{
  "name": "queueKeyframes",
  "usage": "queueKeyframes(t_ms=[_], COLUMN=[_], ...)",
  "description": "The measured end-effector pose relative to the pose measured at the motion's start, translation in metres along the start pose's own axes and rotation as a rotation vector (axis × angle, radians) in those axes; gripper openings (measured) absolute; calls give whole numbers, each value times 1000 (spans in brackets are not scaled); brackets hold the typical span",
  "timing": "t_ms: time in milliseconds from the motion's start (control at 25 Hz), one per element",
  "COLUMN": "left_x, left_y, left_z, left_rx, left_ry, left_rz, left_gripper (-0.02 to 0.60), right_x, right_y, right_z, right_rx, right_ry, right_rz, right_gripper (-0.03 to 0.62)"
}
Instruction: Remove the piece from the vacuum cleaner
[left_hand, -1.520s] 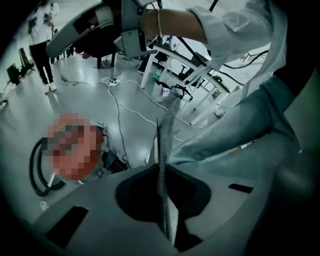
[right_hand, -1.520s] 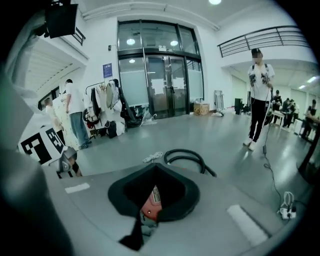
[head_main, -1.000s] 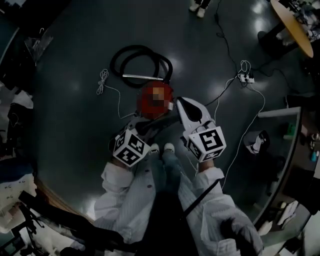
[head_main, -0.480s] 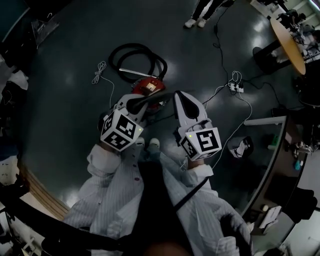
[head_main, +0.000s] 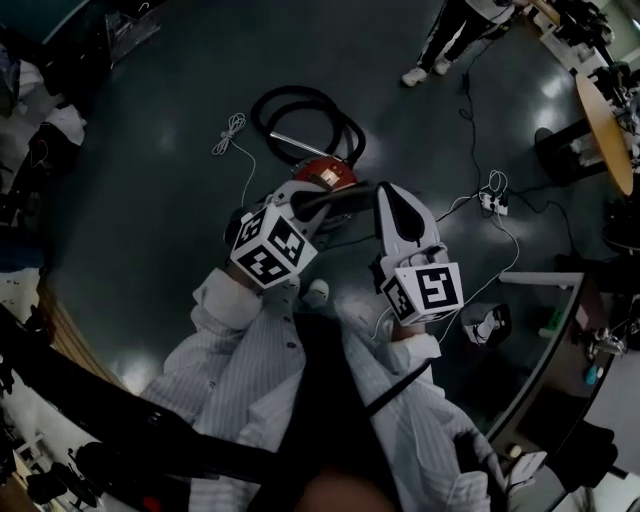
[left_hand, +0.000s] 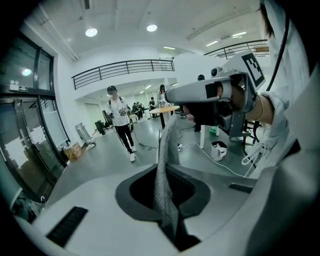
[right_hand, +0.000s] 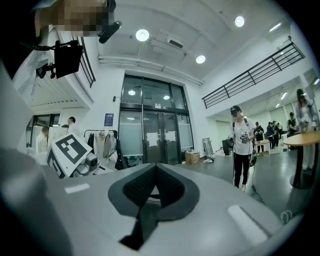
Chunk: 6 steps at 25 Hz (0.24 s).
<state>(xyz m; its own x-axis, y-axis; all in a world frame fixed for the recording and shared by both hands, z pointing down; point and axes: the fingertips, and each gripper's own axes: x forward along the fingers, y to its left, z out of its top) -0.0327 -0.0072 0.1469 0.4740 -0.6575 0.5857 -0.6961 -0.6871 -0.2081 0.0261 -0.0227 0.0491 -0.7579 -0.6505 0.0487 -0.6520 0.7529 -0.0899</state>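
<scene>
Left gripper (left_hand: 161, 200): jaws nearly together, clamped on a thin grey piece (left_hand: 162, 165), a flat strip with a mesh-like texture. In the left gripper view the strip rises out of the jaw gap, upright with a slight lean, and its far end sits below the right gripper (left_hand: 172, 95). In the head view the left gripper (head_main: 300, 207) holds the same grey piece (head_main: 340, 199), which shows there as a dark slim bar pointing toward the right gripper (head_main: 388, 200).

Right gripper (right_hand: 152, 192): jaws fully together, nothing between the pads. It is raised just beside the left one. The left gripper's marker cube (right_hand: 70, 150) shows at the left of the right gripper view.

Below both grippers: the person's white striped sleeves (head_main: 235, 305) and a white shoe (head_main: 318, 292) on the dark glossy floor (head_main: 150, 200).

The round red vacuum cleaner (head_main: 325, 176) is on the floor just past the grippers, partly covered by them in the head view. Cannot tell from that view whether the piece touches the body.

Beyond it:
- The coiled black ribbed hose (head_main: 305, 112) loops on the floor, with a straight silver metal tube (head_main: 295, 150) lying across it.
- A bundled white cord (head_main: 233, 130) lies to the hose's left.
- A white power strip (head_main: 493, 203) with trailing cables lies to the right, well apart.

Farthest:
- A person in a white top and dark trousers (left_hand: 120, 122) is on the open floor.
- A round wooden table (head_main: 608, 125) stands at the right edge.
</scene>
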Motion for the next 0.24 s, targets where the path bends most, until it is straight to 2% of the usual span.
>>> queueKeyframes(t_ms=[240], left_x=[-7], left_y=[-2], left_z=[-1], left_rx=[22], left_ry=[-1], left_rz=[-12], left_gripper=[21], right_x=[-2], right_y=[12], right_z=[-3], right_rx=[3], right_ry=[8], right_rz=[-13], right_gripper=[0])
